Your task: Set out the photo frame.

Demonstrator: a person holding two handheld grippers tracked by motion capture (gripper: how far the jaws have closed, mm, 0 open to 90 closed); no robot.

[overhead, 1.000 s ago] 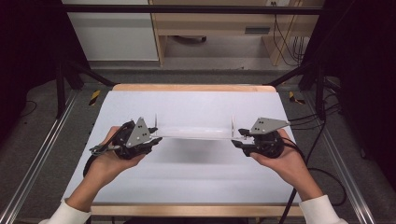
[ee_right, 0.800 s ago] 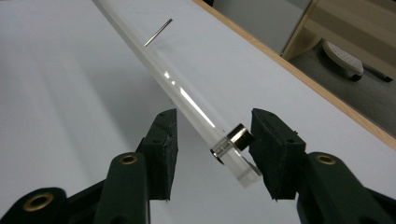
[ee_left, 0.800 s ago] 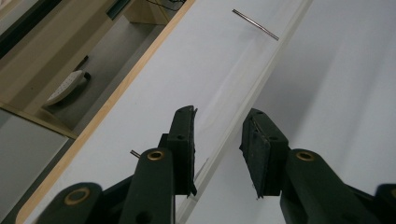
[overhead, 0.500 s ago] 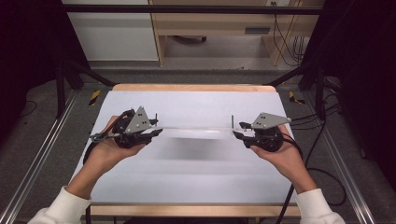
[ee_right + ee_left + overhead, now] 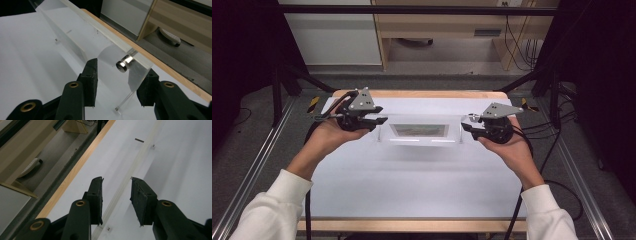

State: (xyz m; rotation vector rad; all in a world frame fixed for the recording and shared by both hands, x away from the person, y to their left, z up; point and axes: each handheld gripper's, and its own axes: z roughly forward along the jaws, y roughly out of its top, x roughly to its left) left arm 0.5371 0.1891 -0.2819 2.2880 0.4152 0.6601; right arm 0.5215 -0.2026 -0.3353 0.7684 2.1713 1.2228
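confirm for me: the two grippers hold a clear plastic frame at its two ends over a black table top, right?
Not quite. The table top is white, with a light wood edge, as the high view shows. The rest stands: the left gripper and the right gripper sit at the two ends of the clear plastic frame.

White table top (image 5: 422, 190) with light wood edge (image 5: 412, 93). Grey floor (image 5: 442, 67) beyond, wooden furniture (image 5: 447, 25) and white cabinet (image 5: 332, 30) at back. Dark curtains (image 5: 242, 45) both sides, cables (image 5: 517, 40) hanging right.
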